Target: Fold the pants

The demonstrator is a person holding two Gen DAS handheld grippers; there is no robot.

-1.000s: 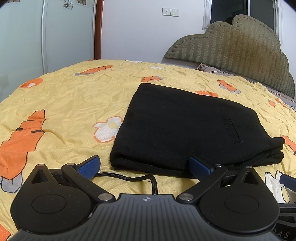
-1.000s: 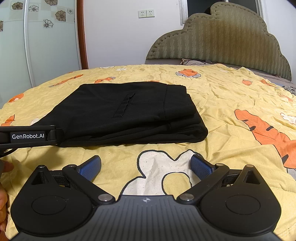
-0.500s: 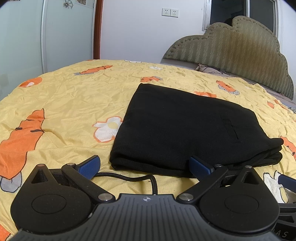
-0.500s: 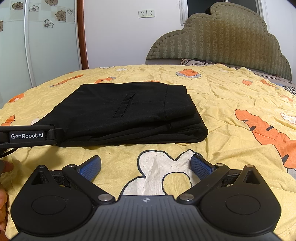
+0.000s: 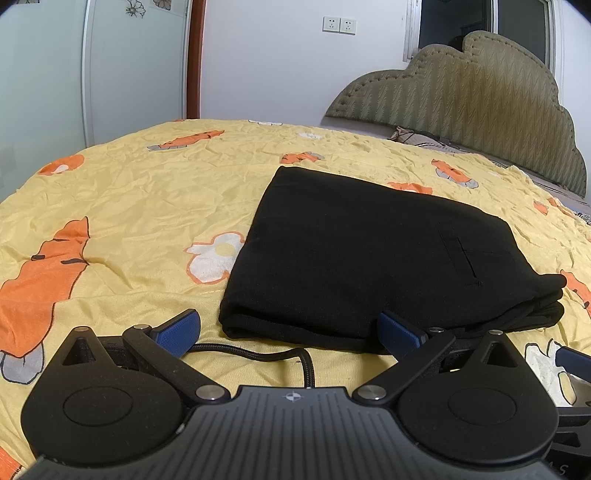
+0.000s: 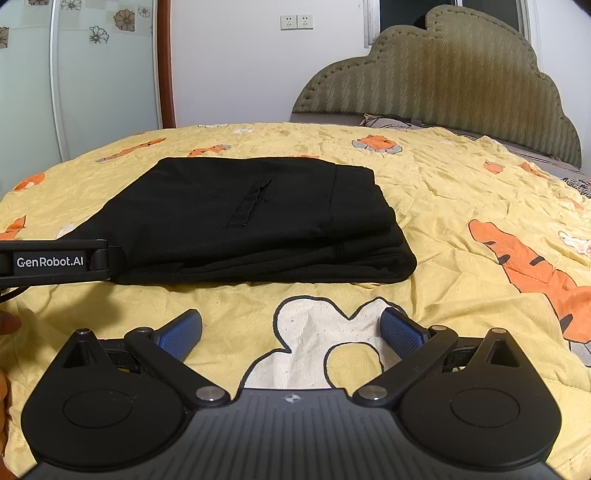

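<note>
Yellow bedspread (image 6: 461,192) w/ black pants (image 5: 369,254) folded flat, lying just ahead of both tools. Left gripper (image 5: 290,328) spread wide, empty, right pad (image 5: 399,332) at pants' near edge. Right gripper (image 6: 291,328) spread wide, empty, clear of pants. No change vs. earlier frames.

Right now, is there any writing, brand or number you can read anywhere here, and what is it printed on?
"GenRobot.AI": white letters on a label on the side of the left hand-held gripper, seen from the right wrist camera.
Partial pale letters at the bottom right corner of the left wrist view: cut off, unreadable.
Black pants, yellow bedsheet, wall sockets: no text seen.
</note>
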